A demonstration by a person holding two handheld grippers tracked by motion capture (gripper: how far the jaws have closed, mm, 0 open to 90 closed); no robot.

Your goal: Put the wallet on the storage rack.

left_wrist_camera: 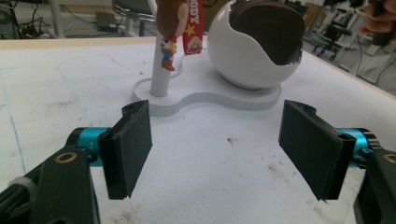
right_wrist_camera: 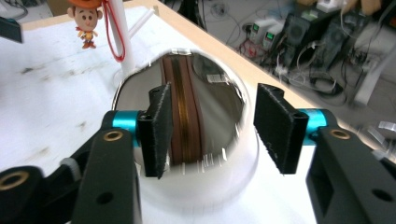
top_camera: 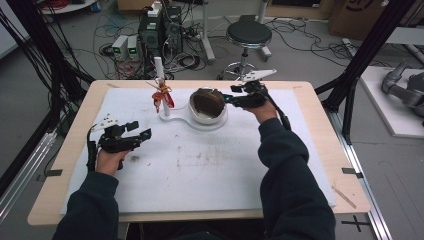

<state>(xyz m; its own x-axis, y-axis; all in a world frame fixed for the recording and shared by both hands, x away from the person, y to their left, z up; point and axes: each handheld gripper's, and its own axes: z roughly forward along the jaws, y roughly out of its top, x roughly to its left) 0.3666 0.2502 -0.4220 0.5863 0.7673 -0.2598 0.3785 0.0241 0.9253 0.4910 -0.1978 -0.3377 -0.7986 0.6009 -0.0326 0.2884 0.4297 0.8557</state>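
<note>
A white hollow ball-shaped bowl [top_camera: 207,102] with a dark brown inside sits on a flat white base [top_camera: 182,119] at the far middle of the mat. A white post [top_camera: 160,75] rises from the same base, and a small cowboy figurine [top_camera: 164,97] on a red strap hangs from it. My right gripper [top_camera: 232,95] is open at the bowl's right rim; in the right gripper view its jaws straddle the bowl's opening [right_wrist_camera: 182,107]. My left gripper [top_camera: 140,130] is open over the mat's left side, well short of the base [left_wrist_camera: 210,100] and post [left_wrist_camera: 161,74].
The white foam mat [top_camera: 210,165] covers most of the wooden table [top_camera: 320,100]. Beyond the far edge stand a black stool [top_camera: 248,35], computer boxes [top_camera: 160,30] and loose cables. Black frame bars [top_camera: 365,55] rise at the right and left.
</note>
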